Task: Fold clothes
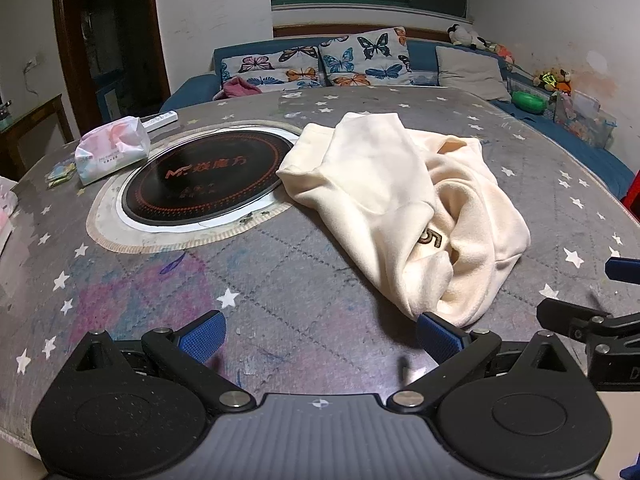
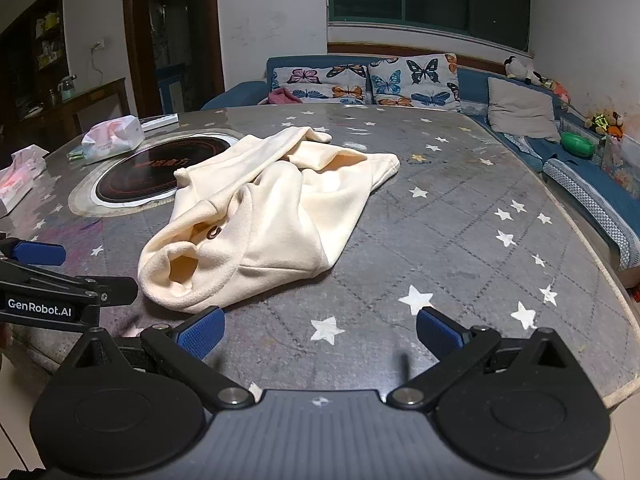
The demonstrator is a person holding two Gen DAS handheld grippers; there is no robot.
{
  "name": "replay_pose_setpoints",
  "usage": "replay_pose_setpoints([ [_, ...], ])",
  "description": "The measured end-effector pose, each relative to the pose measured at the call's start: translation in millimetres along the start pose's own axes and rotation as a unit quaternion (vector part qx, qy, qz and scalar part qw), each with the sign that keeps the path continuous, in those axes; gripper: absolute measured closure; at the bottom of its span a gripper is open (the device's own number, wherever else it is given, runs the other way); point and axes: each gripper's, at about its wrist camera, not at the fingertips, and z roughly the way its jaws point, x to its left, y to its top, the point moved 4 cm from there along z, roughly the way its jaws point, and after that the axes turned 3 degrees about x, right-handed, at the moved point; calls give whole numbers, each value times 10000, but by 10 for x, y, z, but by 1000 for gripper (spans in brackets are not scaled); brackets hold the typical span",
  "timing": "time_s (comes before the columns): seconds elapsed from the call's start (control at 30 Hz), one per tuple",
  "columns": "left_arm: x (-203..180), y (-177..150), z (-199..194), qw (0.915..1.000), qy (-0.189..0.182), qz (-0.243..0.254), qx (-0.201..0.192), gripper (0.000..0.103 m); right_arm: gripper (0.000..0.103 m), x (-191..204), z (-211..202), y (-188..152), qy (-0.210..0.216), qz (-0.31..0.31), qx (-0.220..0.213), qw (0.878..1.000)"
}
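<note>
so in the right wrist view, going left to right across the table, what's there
white-and-pink tissue box at the left edge → pink-white soft tissue pack → round black induction cooktop set in the table → crumpled cream sweatshirt → bare star-patterned grey table cover

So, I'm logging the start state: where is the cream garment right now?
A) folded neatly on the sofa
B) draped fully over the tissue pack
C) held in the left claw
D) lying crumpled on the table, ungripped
D: the cream garment lies bunched on the table, with both the left claw and right claw open and empty.
</note>
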Motion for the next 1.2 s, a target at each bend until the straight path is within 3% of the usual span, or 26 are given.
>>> replay_pose_setpoints([
  [0.53, 1, 179, 8, 9997, -32, 129, -214, 0, 0, 29, 65, 110, 107, -57, -49, 9999],
  [0.9, -118, 627, 65, 9959, -310, 471, -702, 1, 1, 20, 123, 317, 218, -166, -175, 9995],
  [1.07, -210, 911, 219, 9947, -417, 538, -774, 17, 5, -35, 208, 451, 248, -217, -183, 9993],
  [1.2, -294, 1133, 413, 9943, -641, 519, -670, 21, 9, -117, 285, 572, 261, -203, -203, 9992],
])
